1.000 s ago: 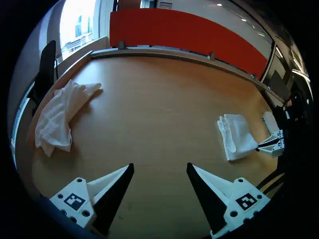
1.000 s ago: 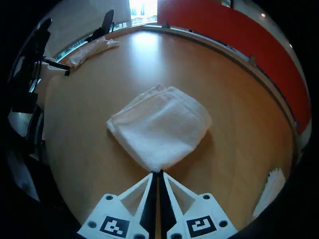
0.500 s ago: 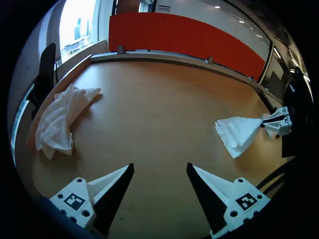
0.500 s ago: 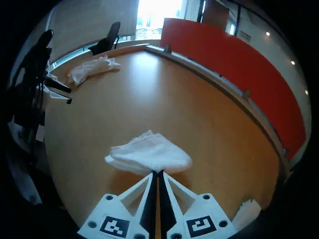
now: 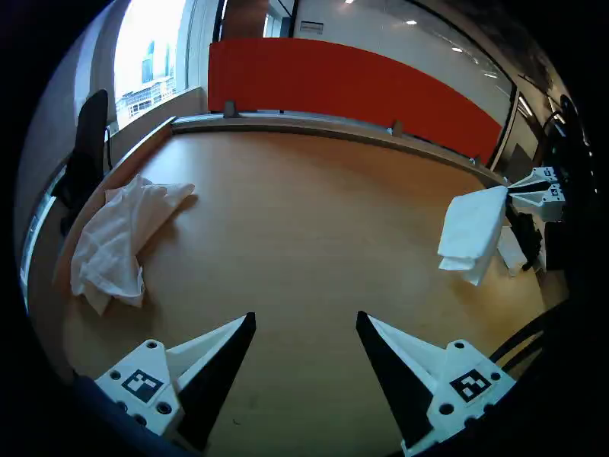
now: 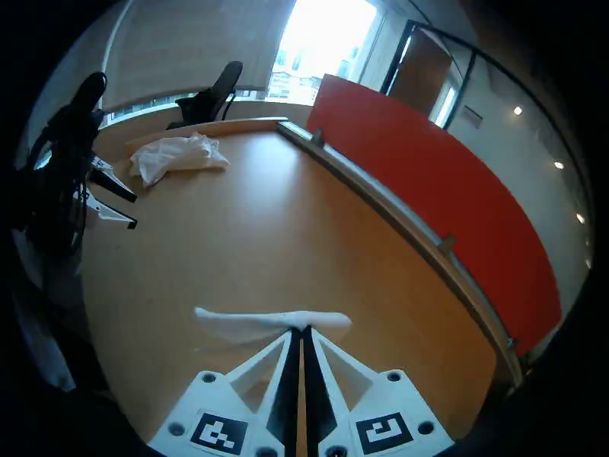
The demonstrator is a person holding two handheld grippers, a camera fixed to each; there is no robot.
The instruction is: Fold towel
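The bench (image 5: 304, 206) is smooth, light wood-grain laminate with a curved far edge. A long red panel (image 5: 342, 76) stands upright along that edge, and beyond it are a bright window (image 5: 148, 61) and pale walls. A dark office chair (image 5: 87, 137) sits past the bench edge, far to the left of the left claw (image 5: 304, 314).

That claw hovers with its two white, black-faced fingers spread wide, with bare bench between them. Ahead and to its left lies a crumpled white cloth (image 5: 114, 236), thin and wrinkled.

The right claw (image 6: 302, 331) is pressed together, pinching the folded towel (image 6: 266, 320) at its fingertips. In the right gripper view the towel appears edge-on, as a thin white strip straight ahead of the tips. The left gripper view shows it side-on, far to the right of the left claw. There it is thick and soft in layered folds, hanging down above the bench.
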